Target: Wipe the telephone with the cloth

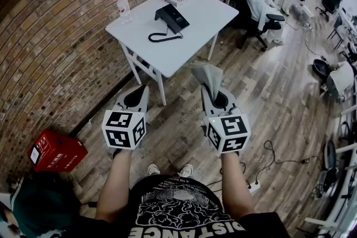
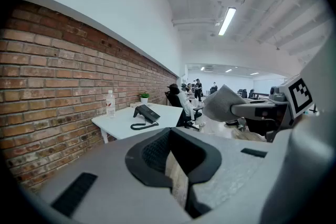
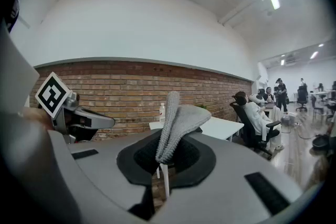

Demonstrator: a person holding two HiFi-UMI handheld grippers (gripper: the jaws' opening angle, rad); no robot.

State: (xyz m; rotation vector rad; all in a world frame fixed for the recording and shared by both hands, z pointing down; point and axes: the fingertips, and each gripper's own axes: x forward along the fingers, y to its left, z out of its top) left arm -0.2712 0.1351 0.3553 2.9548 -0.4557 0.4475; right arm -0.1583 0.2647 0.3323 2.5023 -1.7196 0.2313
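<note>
Wiping has not begun. The right tool (image 1: 210, 91) is clamped on a grey cloth (image 1: 207, 74), which stands up out of its jaws in a loose fold. The left tool (image 1: 143, 92) has its jaws drawn together with nothing between them. Both are held over the wooden floor, well apart from the white table (image 1: 209, 19) at the far side by the brick wall (image 1: 61, 36). There the black telephone (image 1: 172, 18) lies with its handset on the cradle and its cord looped at the near side; a water bottle (image 1: 124, 7) stands to its left. As I judge it, what is done is getting the cloth in hand; reaching the table and all the wiping are left.
</note>
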